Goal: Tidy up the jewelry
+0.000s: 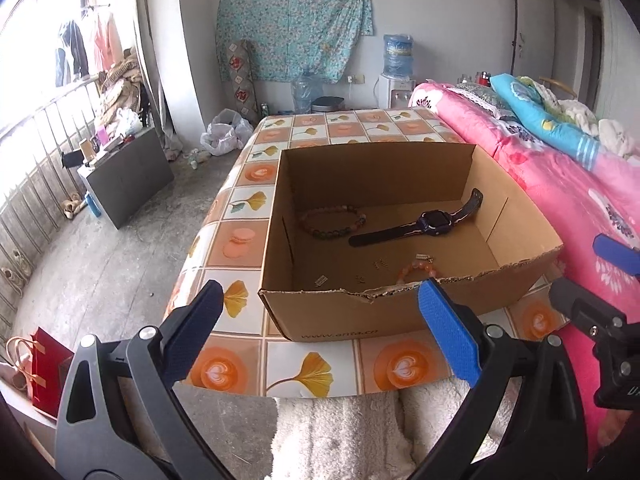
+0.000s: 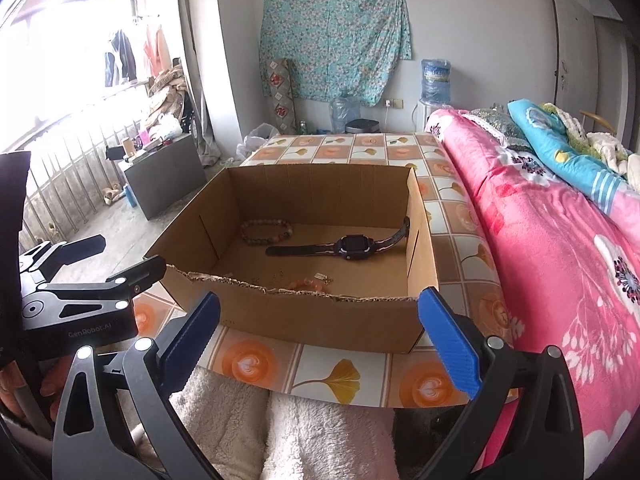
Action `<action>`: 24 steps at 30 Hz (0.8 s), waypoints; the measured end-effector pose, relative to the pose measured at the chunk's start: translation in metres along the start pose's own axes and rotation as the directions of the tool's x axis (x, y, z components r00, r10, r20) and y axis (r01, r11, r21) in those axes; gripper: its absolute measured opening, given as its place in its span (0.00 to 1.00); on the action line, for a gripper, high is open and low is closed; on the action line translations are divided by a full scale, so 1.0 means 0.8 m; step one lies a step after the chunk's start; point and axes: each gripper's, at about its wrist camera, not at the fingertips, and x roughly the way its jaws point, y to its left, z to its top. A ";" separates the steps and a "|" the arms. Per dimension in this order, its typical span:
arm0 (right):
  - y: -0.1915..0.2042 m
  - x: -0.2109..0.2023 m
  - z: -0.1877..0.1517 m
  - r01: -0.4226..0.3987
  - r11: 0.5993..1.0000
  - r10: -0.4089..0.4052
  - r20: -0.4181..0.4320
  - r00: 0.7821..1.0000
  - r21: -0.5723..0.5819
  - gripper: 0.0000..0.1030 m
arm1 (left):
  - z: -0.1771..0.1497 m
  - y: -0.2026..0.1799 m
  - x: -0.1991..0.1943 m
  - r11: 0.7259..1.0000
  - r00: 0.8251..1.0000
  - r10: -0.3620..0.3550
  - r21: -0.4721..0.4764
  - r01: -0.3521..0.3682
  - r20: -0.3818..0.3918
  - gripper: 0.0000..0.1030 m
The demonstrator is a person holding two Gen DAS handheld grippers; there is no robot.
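Both hand-held grippers hover near the front edge of the worktop [image 1: 240, 204] with its orange and white flower-tile cover. The left hand-held gripper [image 1: 320, 322] has its blue pads spread wide, with nothing between them. The right hand-held gripper [image 2: 318, 326] is spread wide too, and it holds nothing.

Just past them sits the open brown cardboard box [image 1: 512, 220]. All the jewelry lies on its floor. A dark blue wrist watch with a long strap [image 1: 430, 222] lies across the middle, and its far end leans up on the right wall. A round bracelet of brown and green beads [image 1: 332, 222] lies to the left of it, at the far side. An orange bead bracelet [image 1: 416, 270] lies close to the torn near wall, partly hidden by it. Some tiny metal bits [image 1: 382, 264] lie beside it, too small to name.

To do this well, I think one gripper should go up and over the torn wall, not through it. The watch looks easiest to pick first. The tiny bits need slow, careful pinching.
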 end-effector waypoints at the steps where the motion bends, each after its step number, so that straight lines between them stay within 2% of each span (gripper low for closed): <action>1: 0.000 0.002 -0.001 -0.003 1.000 0.003 -0.016 1.000 0.004 0.94 | 0.000 0.001 0.003 1.000 1.000 -0.003 -0.012 0.003 -0.016 0.92; 4: -0.005 0.011 -0.003 -0.017 0.999 0.019 -0.070 0.997 0.031 0.94 | -0.002 0.004 0.018 0.998 0.996 -0.009 -0.055 0.004 -0.084 0.92; 10: -0.019 0.036 -0.013 -0.025 0.995 0.042 -0.176 0.983 0.094 0.94 | -0.009 0.006 0.049 0.990 0.975 -0.027 -0.138 -0.004 -0.221 0.92; 17: -0.019 0.063 -0.019 -0.015 0.995 0.040 -0.253 0.967 0.100 0.94 | -0.015 -0.011 0.068 0.993 0.955 0.012 -0.105 -0.046 -0.298 0.92; 24: -0.019 0.086 -0.011 -0.011 0.993 0.045 -0.298 0.954 0.115 0.94 | -0.011 -0.012 0.087 0.991 0.940 0.038 -0.106 -0.078 -0.338 0.92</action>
